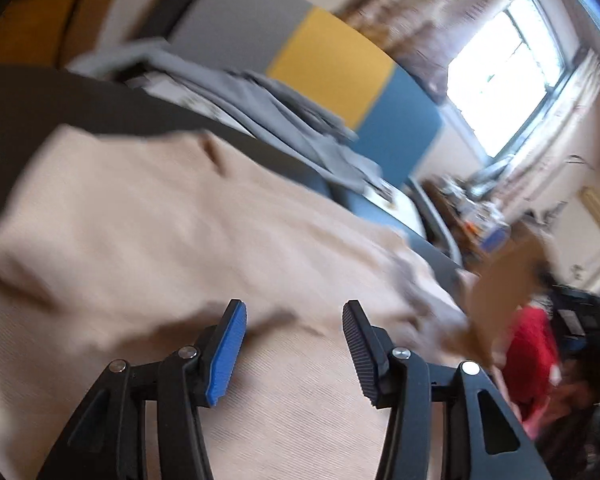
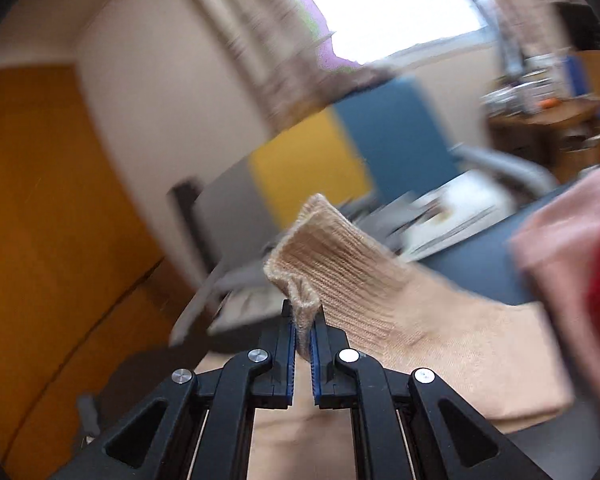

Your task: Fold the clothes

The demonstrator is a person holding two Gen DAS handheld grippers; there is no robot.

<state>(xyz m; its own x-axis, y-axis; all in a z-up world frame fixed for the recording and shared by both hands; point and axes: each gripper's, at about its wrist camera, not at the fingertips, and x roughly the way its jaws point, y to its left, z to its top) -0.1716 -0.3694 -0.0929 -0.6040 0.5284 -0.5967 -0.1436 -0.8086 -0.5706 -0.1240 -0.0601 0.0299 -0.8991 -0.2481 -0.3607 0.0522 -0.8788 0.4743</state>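
The ribbed cuff (image 2: 332, 256) of a beige knitted garment (image 1: 188, 248) is pinched between the pressed-together fingers of the right gripper (image 2: 303, 330). The left gripper (image 1: 296, 344) is held spread and empty just above the same garment, which is laid over a dark surface (image 1: 80, 104). Behind, grey clothes (image 1: 268, 120) are seen, blurred.

No lettering, label, brand, number or sign was legible in either wrist view; motion blur smeared the papers (image 1: 188, 96) lying under grey cloth and the cluttered far shelves (image 2: 540, 92) beyond any reading.
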